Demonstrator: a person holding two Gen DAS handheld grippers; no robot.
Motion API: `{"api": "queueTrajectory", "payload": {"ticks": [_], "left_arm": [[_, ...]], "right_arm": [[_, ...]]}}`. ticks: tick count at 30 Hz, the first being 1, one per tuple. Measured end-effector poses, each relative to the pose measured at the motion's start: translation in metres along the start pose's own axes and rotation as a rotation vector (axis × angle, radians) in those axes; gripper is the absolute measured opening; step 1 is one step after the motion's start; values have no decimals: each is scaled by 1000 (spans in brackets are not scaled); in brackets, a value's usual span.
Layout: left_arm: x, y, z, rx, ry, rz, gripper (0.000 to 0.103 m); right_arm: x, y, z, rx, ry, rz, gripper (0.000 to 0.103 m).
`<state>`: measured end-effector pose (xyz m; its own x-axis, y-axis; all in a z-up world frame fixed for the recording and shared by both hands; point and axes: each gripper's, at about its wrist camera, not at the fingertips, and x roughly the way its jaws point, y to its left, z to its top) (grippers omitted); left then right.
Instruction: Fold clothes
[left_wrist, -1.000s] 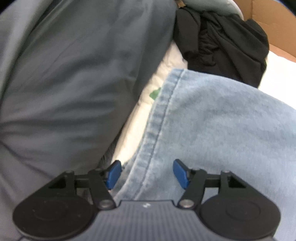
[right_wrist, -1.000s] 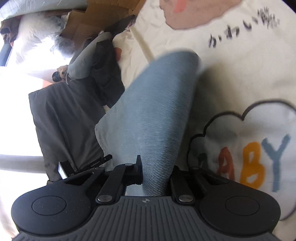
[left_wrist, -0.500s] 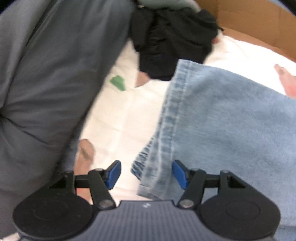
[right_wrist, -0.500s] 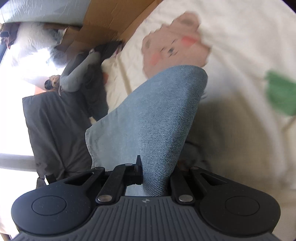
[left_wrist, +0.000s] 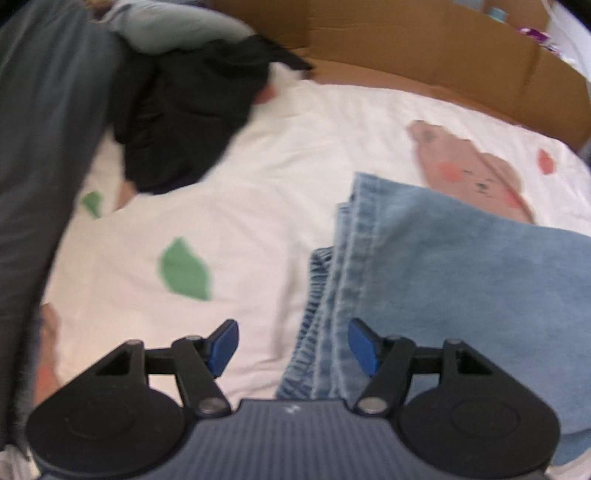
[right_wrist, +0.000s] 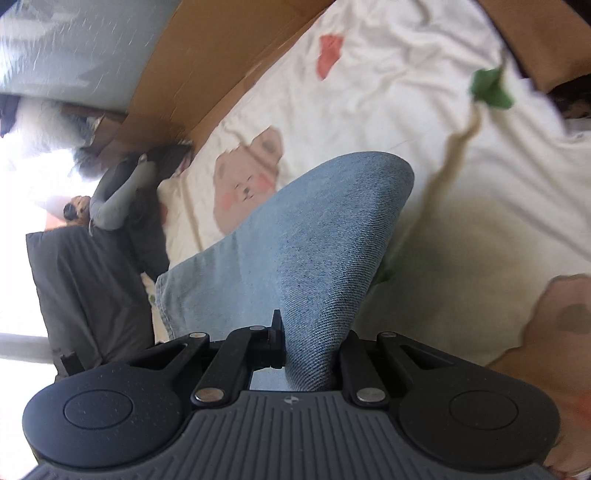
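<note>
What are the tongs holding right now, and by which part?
The right tongs pinch the blue jeans at a raised fold of denim. The left tongs are opening and grip nothing, with the jeans' seamed edge between them.

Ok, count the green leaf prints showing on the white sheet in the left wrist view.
2. A large green leaf print lies left of the jeans; a small green leaf print sits below the black garment. The clothes may hide others.

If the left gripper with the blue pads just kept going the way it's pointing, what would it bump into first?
Probably the edge of the blue jeans, whose stitched hem lies just ahead of the left gripper, between its opening jaws. The white printed bedsheet lies right beside it. Depth is hard to judge.
</note>
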<state>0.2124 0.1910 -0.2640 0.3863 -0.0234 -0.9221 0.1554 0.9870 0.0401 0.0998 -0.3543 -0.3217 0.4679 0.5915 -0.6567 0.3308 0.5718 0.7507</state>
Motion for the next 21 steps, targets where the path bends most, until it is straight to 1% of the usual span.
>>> {"api": "queueTrajectory", "payload": {"ticks": [3,5,6,7,8,10,11,12,13,14,16,19,20,21], "left_arm": [[7,-19,-1,16,25,-9,70],[10,-27,-1,3,44,-20,70],[12,-28,-1,-5,48,-35,71],[12,-31,-1,-9,50,-44,74],[13,-34,-1,-5,54,-42,76],[19,-39,-2,22,75,-21,76],[22,-41,-2,37,87,-10,76],[25,-42,-3,46,98,0,76],[29,-42,-4,52,108,9,76],[32,-41,-5,50,116,14,76],[38,-39,-6,41,131,19,78],[41,-37,-6,33,141,25,80],[42,-38,-5,34,141,27,80],[42,-39,-5,37,143,29,80]], "right_arm": [[-5,-16,7,23,-4,-12,5],[0,-28,14,29,13,-19,5],[2,-33,17,33,22,-21,5],[6,-41,18,53,31,-10,5],[10,-49,20,73,41,2,6],[18,-64,18,111,54,21,8],[21,-72,17,129,60,29,16],[22,-79,15,143,58,18,28],[23,-85,16,145,53,18,35],[23,-91,16,146,47,18,44],[21,-100,21,135,22,57,46],[19,-111,32,177,-39,105,46],[19,-111,37,186,-68,119,48],[19,-112,41,196,-97,133,53]]}}
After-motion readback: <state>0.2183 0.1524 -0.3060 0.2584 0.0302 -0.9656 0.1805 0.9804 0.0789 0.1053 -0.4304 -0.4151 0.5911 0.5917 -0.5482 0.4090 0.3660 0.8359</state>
